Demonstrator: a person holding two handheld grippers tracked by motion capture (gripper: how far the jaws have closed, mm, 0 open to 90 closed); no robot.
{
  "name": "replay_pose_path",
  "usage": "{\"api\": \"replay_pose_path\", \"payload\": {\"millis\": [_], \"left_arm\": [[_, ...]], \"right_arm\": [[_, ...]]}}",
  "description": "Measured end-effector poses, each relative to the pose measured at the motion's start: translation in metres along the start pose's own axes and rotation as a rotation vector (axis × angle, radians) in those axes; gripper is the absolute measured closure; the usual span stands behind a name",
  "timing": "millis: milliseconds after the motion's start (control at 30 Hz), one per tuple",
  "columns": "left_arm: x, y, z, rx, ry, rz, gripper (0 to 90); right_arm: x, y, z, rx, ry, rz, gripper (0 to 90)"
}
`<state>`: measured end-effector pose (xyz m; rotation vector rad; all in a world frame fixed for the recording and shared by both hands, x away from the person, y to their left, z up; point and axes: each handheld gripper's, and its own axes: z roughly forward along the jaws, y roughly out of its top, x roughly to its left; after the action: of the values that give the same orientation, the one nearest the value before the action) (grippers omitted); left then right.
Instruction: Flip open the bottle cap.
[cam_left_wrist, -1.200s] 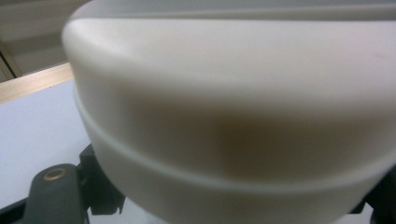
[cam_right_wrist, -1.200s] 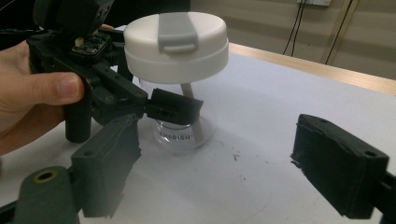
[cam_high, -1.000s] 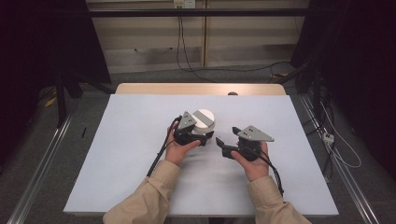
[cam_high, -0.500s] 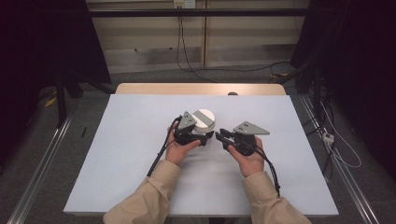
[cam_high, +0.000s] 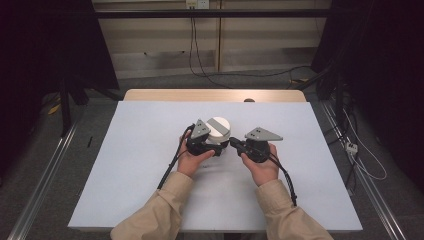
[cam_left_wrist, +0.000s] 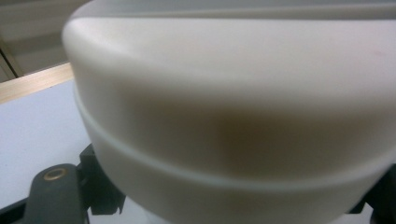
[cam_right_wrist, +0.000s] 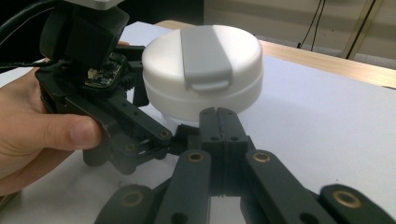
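Sitting mid-table on the white sheet (cam_high: 140, 165): round white container (cam_right_wrist: 205, 70), clamped low by the left gripper (cam_right_wrist: 180, 133); right gripper (cam_right_wrist: 218, 122), jaws just closing, pressed together empty, just before it.

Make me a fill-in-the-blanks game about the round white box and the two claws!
1. The round container is coloured ____.
2. The flap across its lid is coloured ____.
3. The claw whose jaws are pressed flat together in front of the container is the ____ claw.
4. The left claw is shut on the ____.

Missing words: white; grey; right; container
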<state>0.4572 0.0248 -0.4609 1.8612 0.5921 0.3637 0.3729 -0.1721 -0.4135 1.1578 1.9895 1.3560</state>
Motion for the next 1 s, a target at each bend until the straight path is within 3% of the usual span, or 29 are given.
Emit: {"api": "replay_pose_path", "payload": {"millis": [1000], "left_arm": [[0.000, 0.000, 0.000, 0.004, 0.000, 0.006, 18.3]], "right_arm": [[0.006, 0.029, 0.003, -0.033, 0.011, -0.043, 90.0]]}}
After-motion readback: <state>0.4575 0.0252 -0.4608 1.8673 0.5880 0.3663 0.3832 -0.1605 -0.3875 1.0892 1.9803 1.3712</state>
